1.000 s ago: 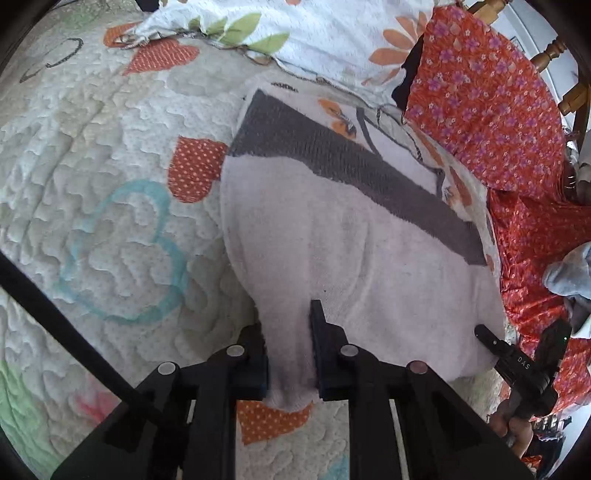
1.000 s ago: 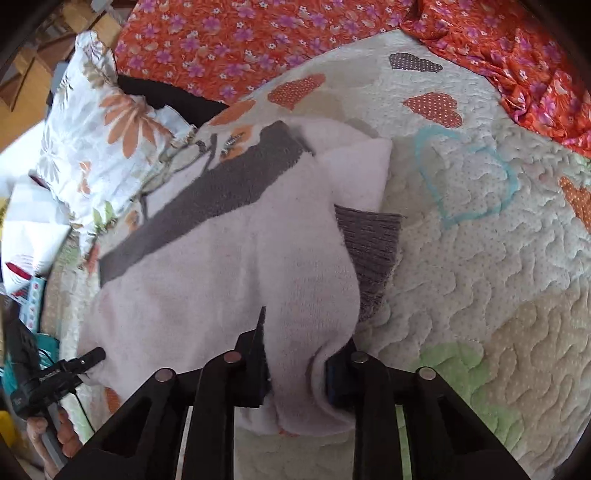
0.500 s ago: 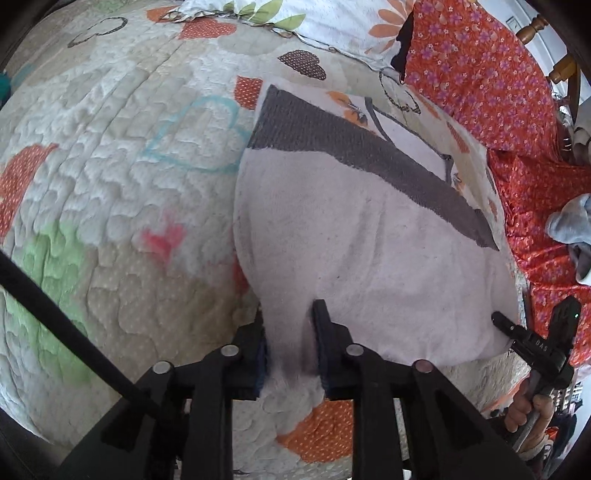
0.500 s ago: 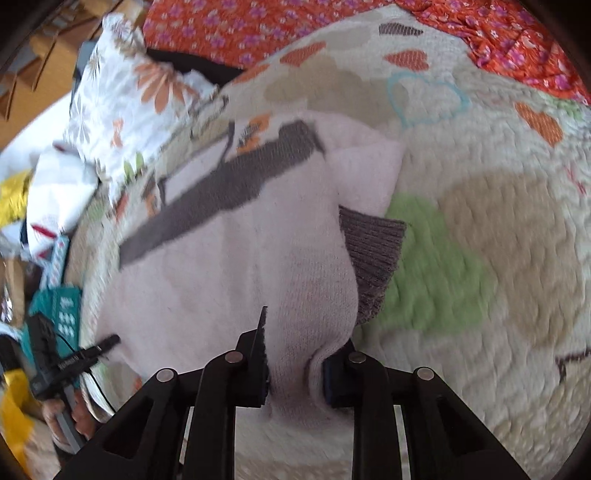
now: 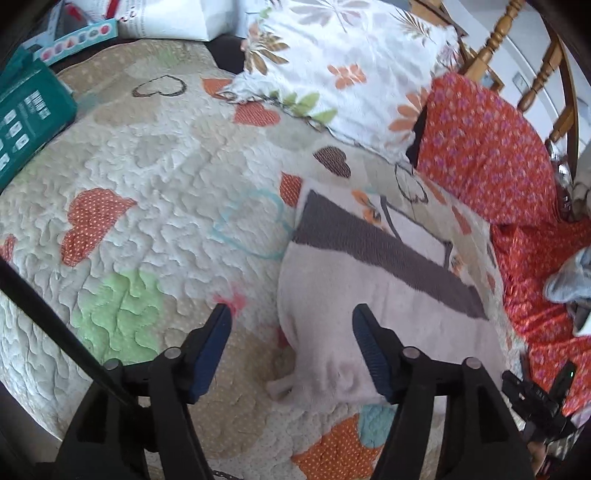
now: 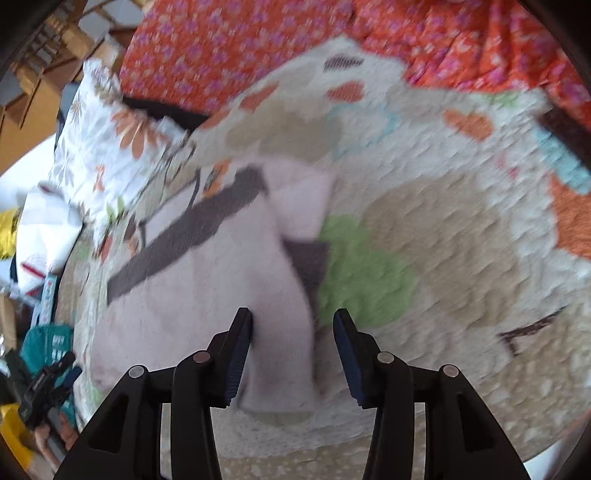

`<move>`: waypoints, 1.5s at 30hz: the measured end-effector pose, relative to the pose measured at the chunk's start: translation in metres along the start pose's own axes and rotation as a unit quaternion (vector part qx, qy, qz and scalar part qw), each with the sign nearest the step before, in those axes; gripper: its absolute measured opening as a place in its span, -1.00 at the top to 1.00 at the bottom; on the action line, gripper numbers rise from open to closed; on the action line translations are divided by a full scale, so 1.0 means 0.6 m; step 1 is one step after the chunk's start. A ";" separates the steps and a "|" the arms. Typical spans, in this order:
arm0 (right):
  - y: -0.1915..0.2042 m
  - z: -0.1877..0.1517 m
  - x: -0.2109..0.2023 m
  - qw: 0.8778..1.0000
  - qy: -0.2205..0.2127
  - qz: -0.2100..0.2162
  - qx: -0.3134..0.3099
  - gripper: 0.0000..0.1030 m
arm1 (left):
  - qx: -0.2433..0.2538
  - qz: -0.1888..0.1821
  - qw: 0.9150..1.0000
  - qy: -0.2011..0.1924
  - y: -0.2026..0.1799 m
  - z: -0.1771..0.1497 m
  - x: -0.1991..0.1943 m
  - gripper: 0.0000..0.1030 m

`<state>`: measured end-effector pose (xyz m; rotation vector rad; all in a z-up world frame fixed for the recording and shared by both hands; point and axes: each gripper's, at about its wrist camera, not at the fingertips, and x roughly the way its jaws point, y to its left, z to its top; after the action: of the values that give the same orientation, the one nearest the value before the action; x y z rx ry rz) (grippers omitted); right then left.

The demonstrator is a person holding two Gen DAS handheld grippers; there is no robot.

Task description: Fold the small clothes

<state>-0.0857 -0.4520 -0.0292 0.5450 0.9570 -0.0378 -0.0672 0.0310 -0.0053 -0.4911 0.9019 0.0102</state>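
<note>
A small pale pink knit garment [image 5: 388,306] with a dark grey band [image 5: 380,251] lies folded on the quilted bed cover. My left gripper [image 5: 291,325] is open, its jaws wide apart above the garment's near left corner, holding nothing. In the right wrist view the same garment [image 6: 207,295] lies flat with its grey band [image 6: 184,236] and a grey cuff [image 6: 310,266] showing at the right edge. My right gripper [image 6: 291,328] is open over the garment's near right corner, empty. That view is blurred.
The quilt [image 5: 147,206] has heart patches. A floral pillow [image 5: 343,70] and an orange flowered cloth [image 5: 491,147] lie at the back. A teal box [image 5: 26,122] sits far left. A wooden bed frame [image 5: 506,29] stands behind. A grey cloth [image 5: 569,280] lies at right.
Both grippers have opened and let go of the pink garment, which now lies flat on the quilt. Both have pulled back and up from it.
</note>
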 end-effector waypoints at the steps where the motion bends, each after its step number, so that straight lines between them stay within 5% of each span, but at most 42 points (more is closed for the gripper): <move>1: -0.004 0.000 -0.012 1.000 -0.016 -0.008 0.007 0.03 | -0.006 -0.003 1.000 -0.001 0.005 0.003 -0.002 -0.42; 5: -0.008 0.001 -0.067 0.995 -0.082 -0.052 0.022 0.03 | -0.018 0.012 1.000 -0.007 0.021 0.008 -0.002 -0.43; 9: 0.043 0.003 -0.095 0.993 -0.105 -0.038 -0.026 0.03 | -0.026 0.015 1.000 -0.002 0.031 0.010 0.004 -0.43; 15: 0.147 0.014 -0.018 0.993 -0.040 0.013 -0.107 0.09 | -0.019 0.018 1.000 0.002 0.023 0.010 0.016 -0.43; 21: 0.147 0.021 0.127 0.992 0.045 -0.034 -0.115 0.10 | -0.009 0.035 0.999 -0.007 0.027 0.016 0.016 -0.43; 25: 0.188 0.018 0.101 0.988 0.028 -0.064 -0.141 0.07 | -0.044 0.049 0.998 -0.020 0.062 0.044 0.014 -0.43; 27: 0.230 -0.002 0.079 0.982 0.019 -0.031 -0.184 0.06 | -0.071 0.051 0.996 -0.035 0.086 0.066 0.006 -0.43; 30: 0.321 -0.071 0.061 0.958 0.036 0.019 -0.285 -0.06 | -0.107 0.062 0.990 -0.069 0.121 0.092 -0.015 -0.43; 34: 0.433 -0.202 0.074 0.898 0.066 0.064 -0.430 -0.11 | -0.166 0.065 0.980 -0.088 0.178 0.104 -0.041 -0.47; 41: 0.527 -0.364 0.135 0.791 0.009 -0.019 -0.611 -0.10 | -0.193 0.058 0.976 -0.076 0.207 0.103 -0.043 -0.47; 43: 0.543 -0.375 0.147 0.779 -0.010 -0.040 -0.625 -0.08 | -0.198 0.058 0.975 -0.082 0.208 0.101 -0.049 -0.47; 45: 0.555 -0.373 0.156 0.782 -0.010 -0.045 -0.622 0.09 | -0.202 0.058 0.974 -0.088 0.211 0.101 -0.052 -0.47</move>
<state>-0.1132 -0.0423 -0.0625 -0.7372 0.7838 0.4833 -0.0683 0.1749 -0.0016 -0.8019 0.7539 0.3438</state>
